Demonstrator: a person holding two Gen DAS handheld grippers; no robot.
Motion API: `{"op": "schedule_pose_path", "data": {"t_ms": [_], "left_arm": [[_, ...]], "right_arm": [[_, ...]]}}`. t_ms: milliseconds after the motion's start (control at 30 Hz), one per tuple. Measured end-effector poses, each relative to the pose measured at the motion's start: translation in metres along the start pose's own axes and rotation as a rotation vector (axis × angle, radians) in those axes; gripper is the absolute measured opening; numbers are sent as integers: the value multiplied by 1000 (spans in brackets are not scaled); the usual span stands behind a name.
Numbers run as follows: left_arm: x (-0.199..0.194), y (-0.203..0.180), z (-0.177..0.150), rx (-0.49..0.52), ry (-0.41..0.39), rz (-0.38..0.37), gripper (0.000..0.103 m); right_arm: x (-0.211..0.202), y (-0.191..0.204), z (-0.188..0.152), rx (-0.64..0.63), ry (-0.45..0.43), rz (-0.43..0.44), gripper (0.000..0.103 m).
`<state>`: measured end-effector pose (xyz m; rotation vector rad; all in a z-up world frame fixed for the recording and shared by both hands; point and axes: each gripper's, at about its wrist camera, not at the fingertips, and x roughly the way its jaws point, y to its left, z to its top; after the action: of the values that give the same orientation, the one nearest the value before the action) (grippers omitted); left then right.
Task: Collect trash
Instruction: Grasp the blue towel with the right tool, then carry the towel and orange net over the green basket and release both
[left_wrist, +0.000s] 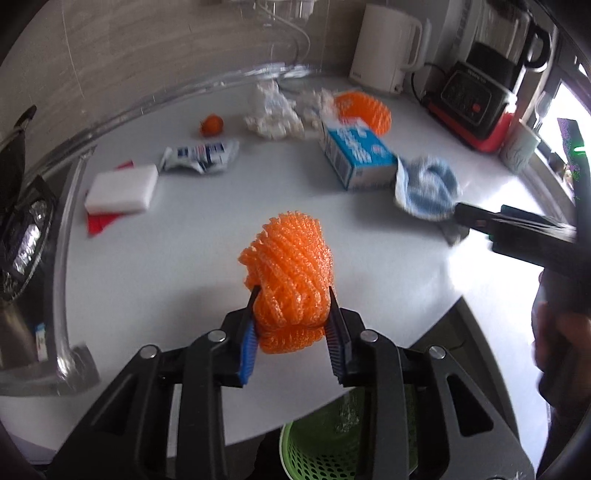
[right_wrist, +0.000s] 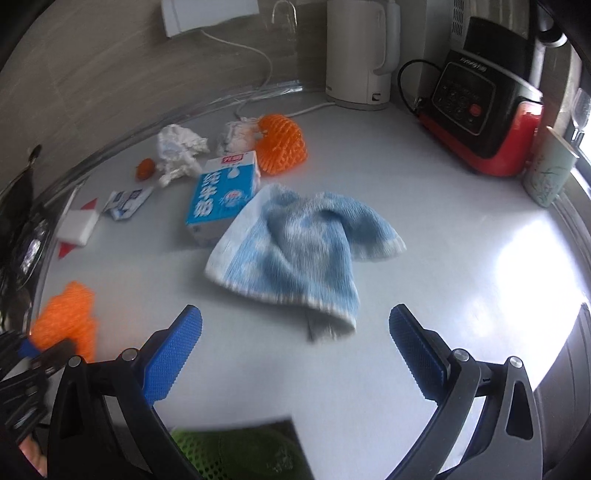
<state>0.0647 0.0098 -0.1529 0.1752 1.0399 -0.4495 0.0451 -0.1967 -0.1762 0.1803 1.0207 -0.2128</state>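
My left gripper (left_wrist: 293, 299) is shut on an orange foam fruit net (left_wrist: 290, 275), held above the white counter near its front edge; the net also shows at the left of the right wrist view (right_wrist: 66, 317). A green mesh bin (left_wrist: 321, 446) sits below the counter edge, also seen in the right wrist view (right_wrist: 236, 456). My right gripper (right_wrist: 295, 325) is open and empty, just in front of a blue towel (right_wrist: 295, 247). Farther back lie a blue milk carton (right_wrist: 221, 195), a second orange net (right_wrist: 282, 142), crumpled tissues (right_wrist: 177, 151) and a flattened wrapper (right_wrist: 127, 201).
A white sponge (left_wrist: 122, 188) on red paper lies at the left by a clear acrylic rim (left_wrist: 66, 229). A white kettle (right_wrist: 358, 55), a black and red appliance (right_wrist: 484, 110) and a cup (right_wrist: 550, 173) stand at the back right. A small orange scrap (right_wrist: 144, 168) lies near the tissues.
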Motion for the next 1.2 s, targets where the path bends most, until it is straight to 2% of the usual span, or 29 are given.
{"op": "schedule_pose_path", "data": {"t_ms": [267, 600, 767, 867, 933, 1033, 1200], "left_arm": [[-8, 18, 23, -6, -37, -22, 31], [8, 30, 41, -12, -30, -48, 31], [15, 32, 47, -14, -23, -59, 31], [19, 31, 49, -9, -19, -60, 31], [21, 30, 50, -4, -16, -60, 31], [20, 29, 51, 3, -12, -61, 31], [11, 27, 49, 1, -20, -65, 31]], "right_arm": [[51, -16, 35, 58, 34, -27, 100], [87, -20, 45, 89, 98, -6, 64], [88, -15, 48, 76, 101, -12, 55], [88, -13, 48, 72, 101, -14, 40], [88, -13, 48, 75, 102, 7, 20], [83, -15, 47, 98, 90, 30, 15], [62, -18, 44, 117, 51, 51, 14]]}}
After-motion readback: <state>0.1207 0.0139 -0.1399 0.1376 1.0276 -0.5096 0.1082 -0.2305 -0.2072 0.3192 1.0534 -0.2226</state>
